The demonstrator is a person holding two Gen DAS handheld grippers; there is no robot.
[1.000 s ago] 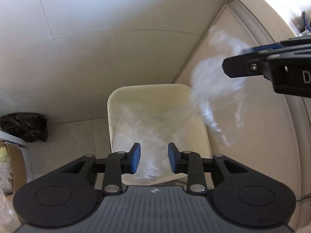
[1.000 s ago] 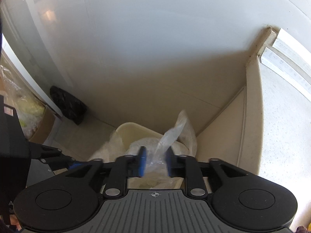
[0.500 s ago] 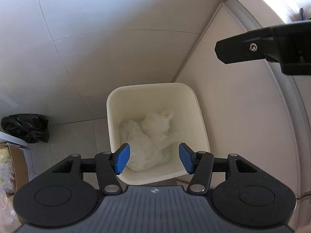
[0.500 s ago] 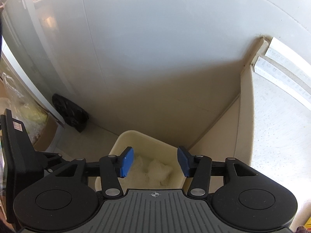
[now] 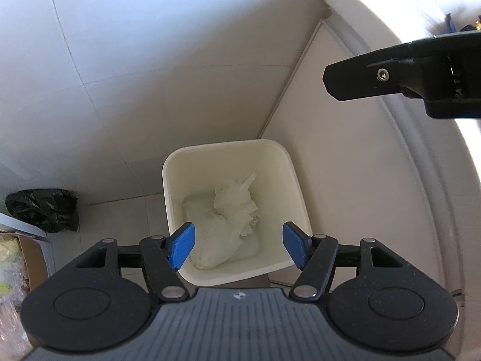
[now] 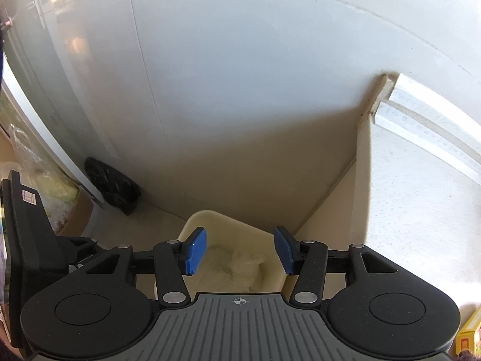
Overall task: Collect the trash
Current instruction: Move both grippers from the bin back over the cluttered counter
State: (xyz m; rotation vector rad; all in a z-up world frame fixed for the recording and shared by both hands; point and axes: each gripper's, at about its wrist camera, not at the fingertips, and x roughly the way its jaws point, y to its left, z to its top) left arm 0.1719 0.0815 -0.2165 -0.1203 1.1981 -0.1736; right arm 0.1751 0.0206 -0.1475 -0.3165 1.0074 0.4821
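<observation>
Both claws, left (image 5: 237,246) & right (image 6: 240,250), parted above bin (image 5: 296,198), jaws just widened, gripping nothing; crumpled plastic bags (image 5: 228,228) inside bin.

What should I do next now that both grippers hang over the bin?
Probably lift both away and look for more trash. The left gripper and right gripper have just been opening, and nothing is between the jaws of either. The crumpled clear plastic bag lies inside the white bin, so this drop looks done. The black bag on the floor beside it might be next.
</observation>
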